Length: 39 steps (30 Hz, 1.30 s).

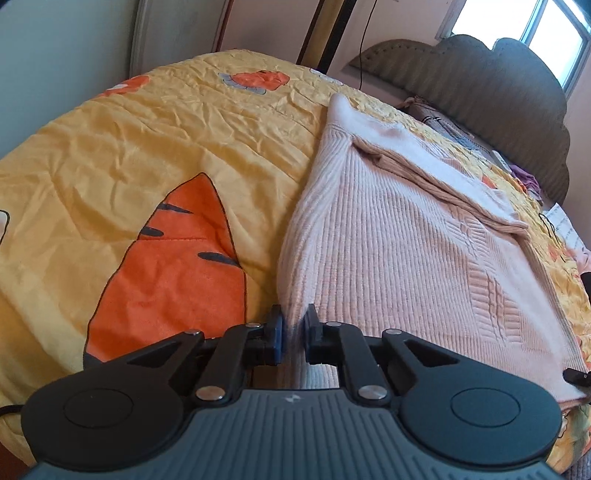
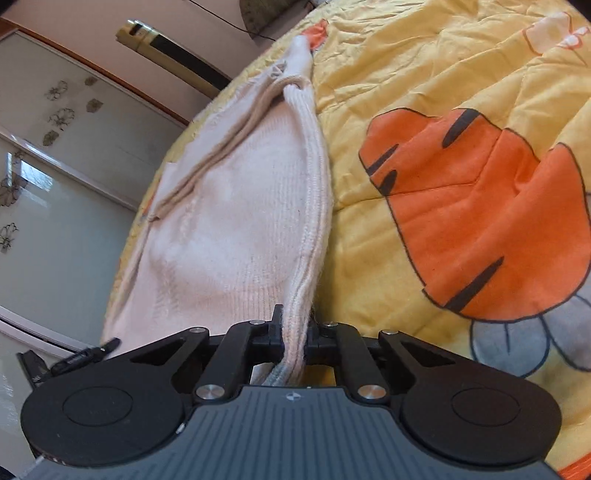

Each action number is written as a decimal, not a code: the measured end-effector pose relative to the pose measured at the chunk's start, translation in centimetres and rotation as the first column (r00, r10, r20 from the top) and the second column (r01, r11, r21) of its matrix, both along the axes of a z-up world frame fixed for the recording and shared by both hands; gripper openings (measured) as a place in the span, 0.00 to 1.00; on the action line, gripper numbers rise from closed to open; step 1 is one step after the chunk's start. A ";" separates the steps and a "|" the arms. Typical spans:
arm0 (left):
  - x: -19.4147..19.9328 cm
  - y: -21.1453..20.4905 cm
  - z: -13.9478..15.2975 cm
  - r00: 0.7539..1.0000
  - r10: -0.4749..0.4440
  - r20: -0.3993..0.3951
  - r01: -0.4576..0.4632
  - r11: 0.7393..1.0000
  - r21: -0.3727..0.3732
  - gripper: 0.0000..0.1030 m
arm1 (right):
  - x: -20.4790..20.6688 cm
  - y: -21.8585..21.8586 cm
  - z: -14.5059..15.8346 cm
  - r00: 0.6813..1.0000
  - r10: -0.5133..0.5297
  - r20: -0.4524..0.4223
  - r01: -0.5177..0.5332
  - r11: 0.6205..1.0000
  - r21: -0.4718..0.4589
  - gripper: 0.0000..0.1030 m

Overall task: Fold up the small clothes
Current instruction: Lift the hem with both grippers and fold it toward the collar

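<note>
A pale pink ribbed knit sweater [image 1: 399, 229] lies on the yellow carrot-print quilt [image 1: 147, 140]. My left gripper [image 1: 294, 325] is shut on the sweater's near left edge, the cloth pinched between its blue pads. In the right wrist view the same sweater [image 2: 236, 229] stretches away from me. My right gripper [image 2: 295, 328] is shut on its ribbed hem edge, which runs through the jaws. A folded-over beige-edged part of the sweater [image 1: 436, 173] crosses its far half. The other gripper's tip [image 2: 88, 354] shows at the sweater's left corner.
The quilt [image 2: 443, 92] covers a bed with a grey padded headboard [image 1: 480, 81]. Small items lie by the headboard [image 1: 528, 181]. A wardrobe with glass doors [image 2: 55, 184] stands beside the bed. A window [image 1: 524, 22] is at the far right.
</note>
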State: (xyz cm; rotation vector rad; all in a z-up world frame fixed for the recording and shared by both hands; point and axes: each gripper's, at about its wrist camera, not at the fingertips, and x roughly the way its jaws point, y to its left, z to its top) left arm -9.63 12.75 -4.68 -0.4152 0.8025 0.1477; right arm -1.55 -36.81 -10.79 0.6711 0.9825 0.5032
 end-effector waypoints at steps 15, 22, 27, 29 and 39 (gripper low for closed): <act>1.2 -3.2 0.3 0.988 -0.152 -0.028 0.154 0.984 0.084 0.11 | 1.0 1.6 -0.7 0.999 0.036 -0.008 -0.036 0.997 0.062 0.13; 1.3 0.0 2.0 0.993 -0.115 0.021 0.116 0.991 -0.065 0.09 | 0.7 0.2 0.1 1.000 0.022 0.019 -0.025 0.983 0.184 0.13; 2.5 1.8 4.1 0.992 -0.076 0.099 0.090 0.984 -0.154 0.10 | 1.8 0.1 1.4 0.999 0.016 0.049 -0.029 0.962 0.270 0.13; 3.6 2.2 4.7 0.991 -0.067 0.118 0.086 0.983 -0.162 0.10 | 2.6 0.2 2.0 0.998 0.014 0.065 -0.032 0.956 0.293 0.13; 10.9 3.0 5.9 0.985 -0.052 0.166 0.080 0.983 -0.168 0.09 | 9.5 1.1 5.8 0.983 0.018 0.184 -0.072 0.953 0.295 0.13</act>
